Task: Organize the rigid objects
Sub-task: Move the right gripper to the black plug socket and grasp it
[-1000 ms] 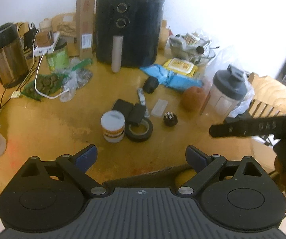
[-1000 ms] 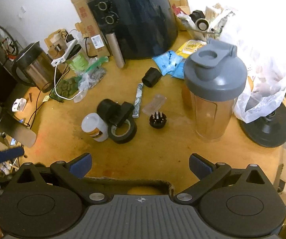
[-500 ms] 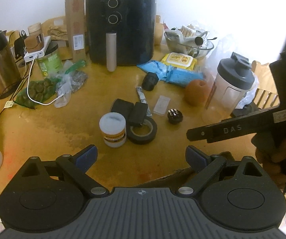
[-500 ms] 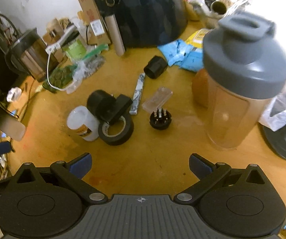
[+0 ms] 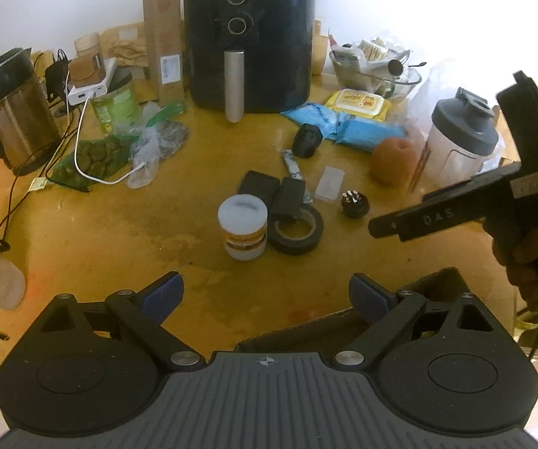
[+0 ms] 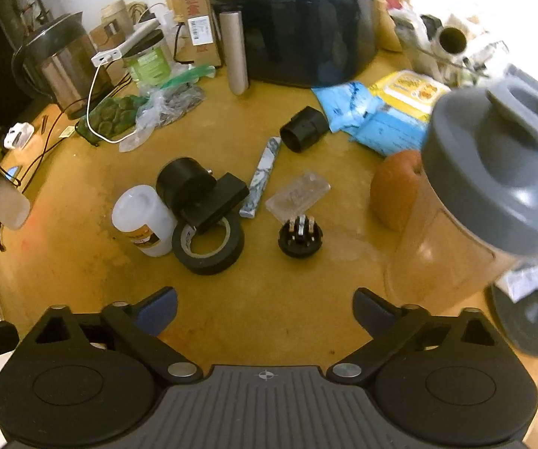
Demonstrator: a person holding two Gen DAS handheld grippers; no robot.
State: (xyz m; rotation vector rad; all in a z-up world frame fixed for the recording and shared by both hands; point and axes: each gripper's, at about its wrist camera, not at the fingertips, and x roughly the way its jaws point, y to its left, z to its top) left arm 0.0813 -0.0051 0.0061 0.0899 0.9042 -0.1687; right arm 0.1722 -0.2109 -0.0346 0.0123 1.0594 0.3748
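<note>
On the yellow table a white jar (image 5: 242,226) (image 6: 143,220), a black tape roll (image 5: 295,230) (image 6: 209,243), black block parts (image 5: 269,187) (image 6: 201,194) and a round black plug (image 5: 355,204) (image 6: 300,237) lie together. My left gripper (image 5: 265,292) hovers open in front of them, with nothing in it. My right gripper (image 6: 265,305) has nothing between its fingers and its jaws are closing. It is low beside a grey-lidded shaker bottle (image 6: 493,202) (image 5: 459,142). Its black body (image 5: 456,213), held by a hand (image 5: 531,247), shows in the left wrist view.
A black air fryer (image 5: 248,37) and a kettle (image 5: 10,108) stand at the back. An orange (image 6: 396,191), blue packets (image 6: 358,112), a black cap (image 6: 304,129), a clear plastic piece (image 6: 298,196) and bagged snacks (image 5: 96,155) lie around. A cardboard edge (image 5: 343,321) is at the front.
The right gripper has come down and closer to the shaker bottle, which now looms large on its right, and its blue tips stand slightly closer together. The left gripper has barely moved.
</note>
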